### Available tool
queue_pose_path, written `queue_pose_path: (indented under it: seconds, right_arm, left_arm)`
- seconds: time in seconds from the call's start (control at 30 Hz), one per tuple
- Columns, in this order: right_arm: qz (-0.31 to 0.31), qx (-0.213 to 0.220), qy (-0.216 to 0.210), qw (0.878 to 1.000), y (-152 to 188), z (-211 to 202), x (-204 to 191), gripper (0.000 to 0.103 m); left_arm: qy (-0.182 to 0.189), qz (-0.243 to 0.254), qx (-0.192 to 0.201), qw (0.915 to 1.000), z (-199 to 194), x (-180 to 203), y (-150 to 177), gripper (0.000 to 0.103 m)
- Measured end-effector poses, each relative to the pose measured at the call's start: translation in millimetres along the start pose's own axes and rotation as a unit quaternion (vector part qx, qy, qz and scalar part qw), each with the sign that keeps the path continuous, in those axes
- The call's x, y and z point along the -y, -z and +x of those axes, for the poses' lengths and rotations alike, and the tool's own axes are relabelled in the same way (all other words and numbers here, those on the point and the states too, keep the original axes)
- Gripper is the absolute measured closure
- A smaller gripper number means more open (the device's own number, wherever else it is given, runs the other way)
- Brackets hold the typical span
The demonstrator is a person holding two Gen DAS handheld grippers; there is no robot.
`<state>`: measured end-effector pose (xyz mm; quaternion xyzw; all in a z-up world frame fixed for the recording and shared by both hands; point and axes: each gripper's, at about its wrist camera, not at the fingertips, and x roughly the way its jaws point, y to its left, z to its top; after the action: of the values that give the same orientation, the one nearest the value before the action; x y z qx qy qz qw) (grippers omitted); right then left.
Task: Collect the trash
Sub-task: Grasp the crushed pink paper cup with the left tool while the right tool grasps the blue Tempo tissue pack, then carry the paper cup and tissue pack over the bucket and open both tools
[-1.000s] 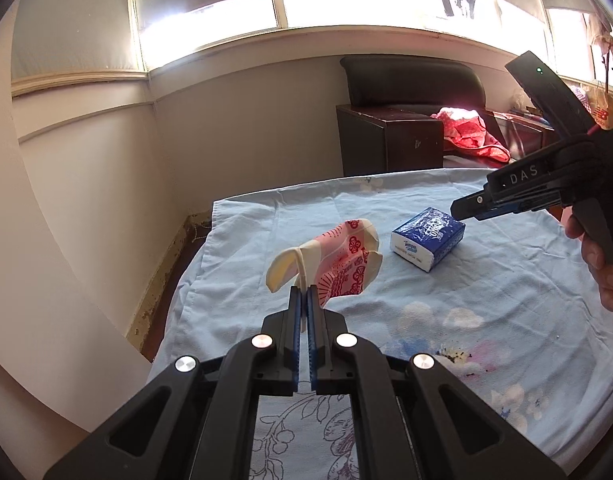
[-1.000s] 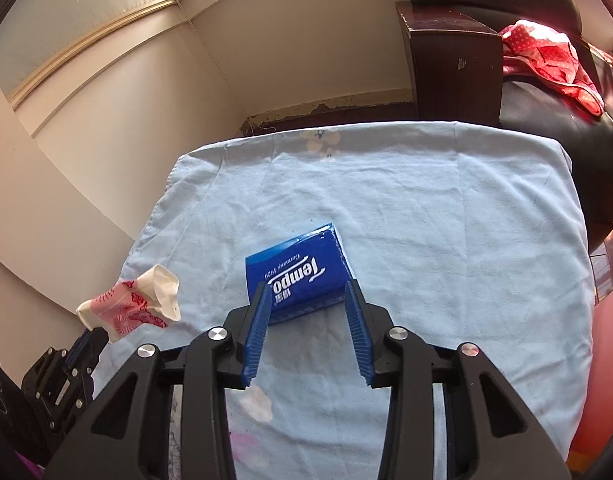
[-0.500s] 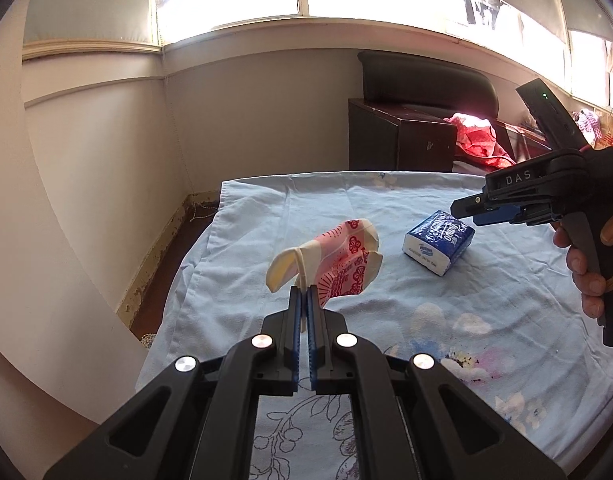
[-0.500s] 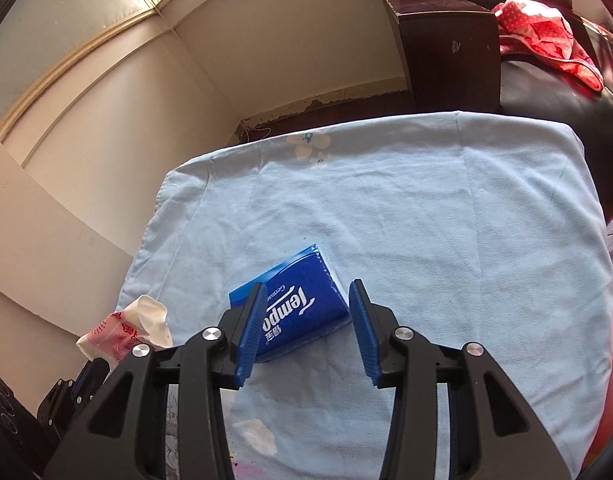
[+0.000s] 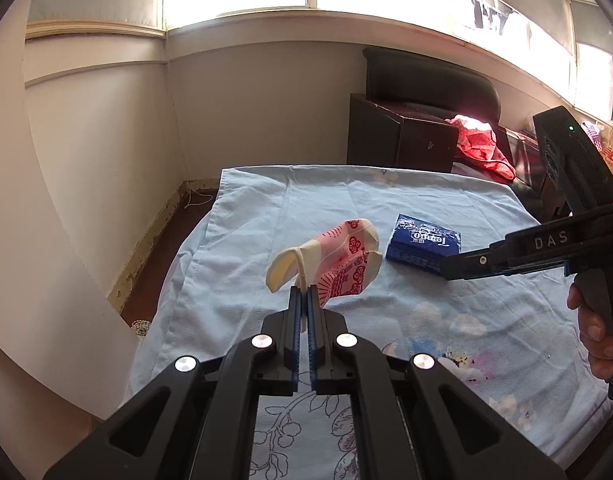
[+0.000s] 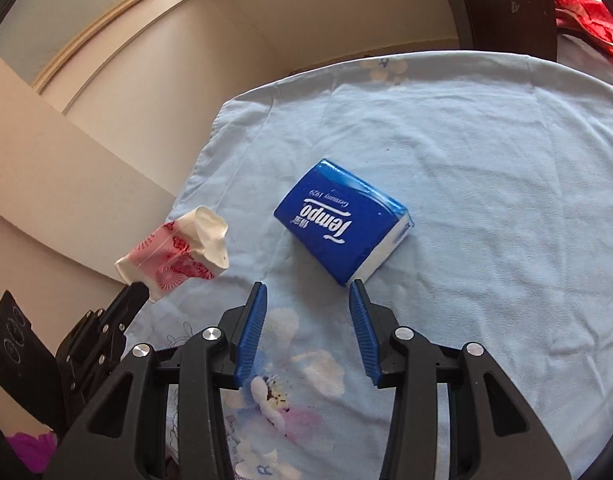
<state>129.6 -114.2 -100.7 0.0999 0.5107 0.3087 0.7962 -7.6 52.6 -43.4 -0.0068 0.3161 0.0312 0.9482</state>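
Right wrist: tissue pack (image 6: 342, 222) just ahead of right hand-held gripper (image 6: 308, 300).

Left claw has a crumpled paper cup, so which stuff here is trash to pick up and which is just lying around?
For the job:
crumpled paper cup, pinched in the left claw
blue Tempo tissue pack, just ahead of the open right claw

Just lying about:
blue flowered cloth
dark cabinet
red cloth

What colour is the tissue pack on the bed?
The tissue pack is blue with white lettering; the right wrist view shows it best.
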Motion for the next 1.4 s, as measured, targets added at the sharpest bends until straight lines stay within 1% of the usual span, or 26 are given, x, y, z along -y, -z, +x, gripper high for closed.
queue_pose_path:
  seconds: [0.03,0.13,0.17,0.2,0.23,0.3,0.37,0.4,0.47,0.53,0.6,0.7,0.87,0.9,0.93,0.97,1.07,1.17,1.27,1.4]
  right_arm:
    - [-0.014,0.007,0.011,1.0,-1,-3,-4,0.059]
    - [-0.046,0.04,0.067,0.996,-8,-13,-8,0.059]
    - [-0.054,0.045,0.078,0.995,-12,-14,-9,0.058]
    - [-0.064,0.045,0.084,0.993,-16,-14,-10,0.052]
    - [-0.077,0.043,0.084,0.993,-20,-12,-11,0.05]
    - [-0.107,0.036,0.093,0.989,-24,-5,-16,0.049]
    - [-0.135,0.019,0.101,0.986,-28,6,-19,0.045]
    - [-0.151,0.016,0.109,0.982,-28,12,-21,0.042]
    - [-0.185,0.023,0.122,0.975,-29,17,-25,0.041]
    - [-0.194,0.025,0.134,0.972,-30,21,-24,0.041]
    - [-0.195,0.027,0.133,0.971,-31,25,-23,0.041]
    - [-0.192,0.027,0.142,0.971,-34,34,-20,0.04]
    - [-0.185,0.017,0.136,0.973,-33,40,-15,0.041]
    - [-0.185,0.019,0.132,0.974,-30,38,-15,0.042]
    - [-0.183,0.022,0.13,0.974,-27,35,-16,0.048]
    - [-0.181,0.024,0.129,0.975,-25,32,-15,0.048]
    - [-0.167,0.037,0.129,0.977,-15,17,-14,0.048]
    - [-0.143,0.055,0.117,0.981,-3,-2,-11,0.048]
    - [-0.118,0.075,0.115,0.984,10,-26,-5,0.048]
    - [-0.075,0.108,0.119,0.984,27,-66,12,0.048]
  left_arm:
    - [0.002,-0.006,-0.002,1.0,1,-3,0,0.101]
    - [0.011,-0.026,-0.013,0.9995,3,-10,0,0.101]
    - [0.015,-0.033,-0.016,0.9992,4,-12,0,0.101]
    - [0.02,-0.039,-0.021,0.9988,5,-14,-1,0.101]
    - [0.025,-0.045,-0.026,0.9983,7,-16,-1,0.101]
    - [0.034,-0.059,-0.036,0.997,10,-20,-1,0.101]
    - [0.043,-0.076,-0.044,0.9952,11,-25,-2,0.101]
    - [0.048,-0.085,-0.048,0.9941,12,-27,-3,0.101]
    - [0.055,-0.099,-0.056,0.992,14,-31,-3,0.101]
    - [0.057,-0.108,-0.062,0.9906,17,-34,-3,0.101]
    - [0.057,-0.113,-0.066,0.9898,19,-35,-3,0.101]
    - [0.058,-0.115,-0.069,0.9893,19,-33,-3,0.101]
    - [0.058,-0.104,-0.061,0.9911,12,-27,-6,0.101]
    - [0.056,-0.1,-0.058,0.9917,10,-26,-6,0.101]
    - [0.056,-0.097,-0.055,0.9922,8,-25,-7,0.101]
    - [0.056,-0.095,-0.052,0.9924,6,-24,-8,0.101]
    - [0.06,-0.092,-0.047,0.9929,1,-20,-11,0.101]
    - [0.065,-0.084,-0.039,0.9936,-6,-14,-14,0.101]
    - [0.074,-0.074,-0.032,0.9941,-12,-4,-18,0.101]
    - [0.094,-0.056,-0.023,0.9937,-20,17,-24,0.101]
